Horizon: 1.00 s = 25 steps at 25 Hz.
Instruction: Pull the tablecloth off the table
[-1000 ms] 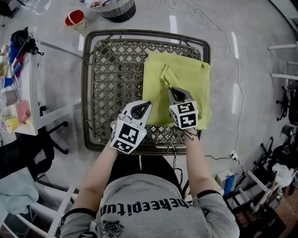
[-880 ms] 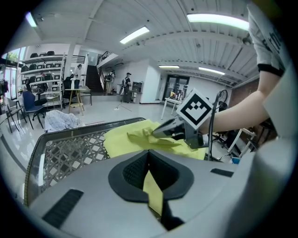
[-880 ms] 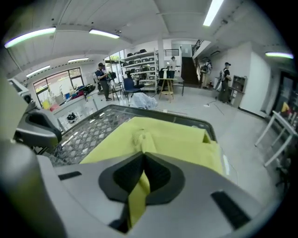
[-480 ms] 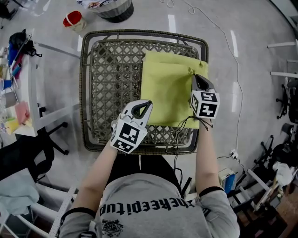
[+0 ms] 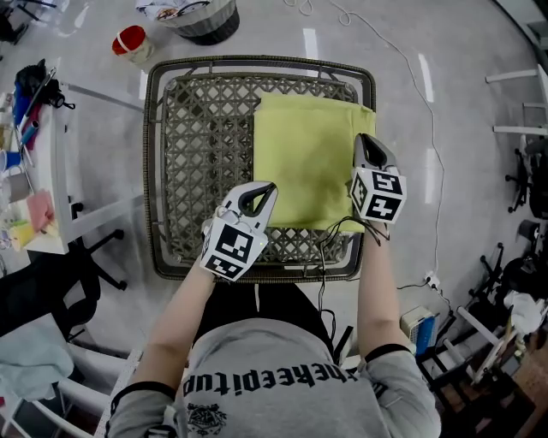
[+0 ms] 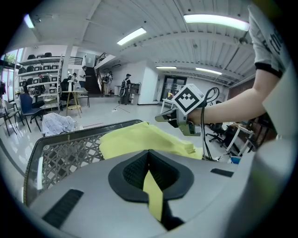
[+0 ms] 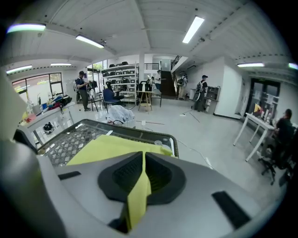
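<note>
A yellow-green tablecloth [image 5: 308, 162] lies folded over the right half of the wicker table [image 5: 154, 171]. My left gripper [image 5: 257, 192] is at the cloth's near left corner, shut on a strip of it [image 6: 151, 193]. My right gripper [image 5: 366, 139] is at the cloth's right edge. Its jaws have just been opening a little, and a fold of the cloth [image 7: 138, 188] is still pinched between them. In the left gripper view the right gripper [image 6: 164, 117] hovers over the far side of the cloth [image 6: 139, 139]. The right gripper view shows the cloth [image 7: 109, 148] spread flat ahead.
The table's left half is bare lattice [image 5: 205, 145]. A red cup [image 5: 131, 40] and a round bin [image 5: 201, 13] stand on the floor beyond it. A cluttered white desk [image 5: 38, 171] is at the left. A cable [image 5: 402, 51] and chair bases [image 5: 522, 282] lie to the right.
My right gripper has moved from the middle of the cloth to its right edge, and the bunched-up fold there now lies flat. The left gripper has kept still.
</note>
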Motion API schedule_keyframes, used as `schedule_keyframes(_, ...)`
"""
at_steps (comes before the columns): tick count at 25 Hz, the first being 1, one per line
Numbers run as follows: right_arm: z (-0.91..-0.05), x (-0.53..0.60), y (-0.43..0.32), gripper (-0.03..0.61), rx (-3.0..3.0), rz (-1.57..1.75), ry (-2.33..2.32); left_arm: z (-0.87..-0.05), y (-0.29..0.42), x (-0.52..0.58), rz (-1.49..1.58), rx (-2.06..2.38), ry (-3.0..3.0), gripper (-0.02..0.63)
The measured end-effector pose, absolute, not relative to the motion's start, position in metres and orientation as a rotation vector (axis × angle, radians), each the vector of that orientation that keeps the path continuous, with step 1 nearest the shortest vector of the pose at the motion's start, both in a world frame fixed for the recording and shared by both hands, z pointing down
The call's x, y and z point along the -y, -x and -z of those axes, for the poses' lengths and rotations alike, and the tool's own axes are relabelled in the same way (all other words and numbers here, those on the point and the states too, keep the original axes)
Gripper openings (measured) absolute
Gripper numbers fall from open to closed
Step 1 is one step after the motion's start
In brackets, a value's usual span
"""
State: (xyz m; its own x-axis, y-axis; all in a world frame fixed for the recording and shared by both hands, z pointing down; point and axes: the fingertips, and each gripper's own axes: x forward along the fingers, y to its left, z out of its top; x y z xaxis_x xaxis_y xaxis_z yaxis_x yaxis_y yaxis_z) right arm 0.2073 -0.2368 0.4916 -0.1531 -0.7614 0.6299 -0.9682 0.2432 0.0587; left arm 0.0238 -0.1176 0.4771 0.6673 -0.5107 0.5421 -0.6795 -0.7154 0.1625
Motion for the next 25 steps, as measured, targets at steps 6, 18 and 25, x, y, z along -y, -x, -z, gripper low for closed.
schedule_keyframes(6, -0.455, 0.204, -0.185, 0.011, 2.187, -0.525, -1.540, -0.465, -0.036, 0.112, -0.642, 0.918, -2.569, 0.015)
schedule_keyframes(18, -0.393, 0.117, -0.144, 0.011, 2.432, -0.642, -1.510, -0.425, -0.077, 0.098, -0.546, 0.838, -2.685, 0.015)
schedule_keyframes(25, -0.358, 0.076, -0.138, 0.011, 2.499, -0.612, -1.526, -0.389, -0.091, 0.080, -0.469, 0.800, -2.760, 0.015)
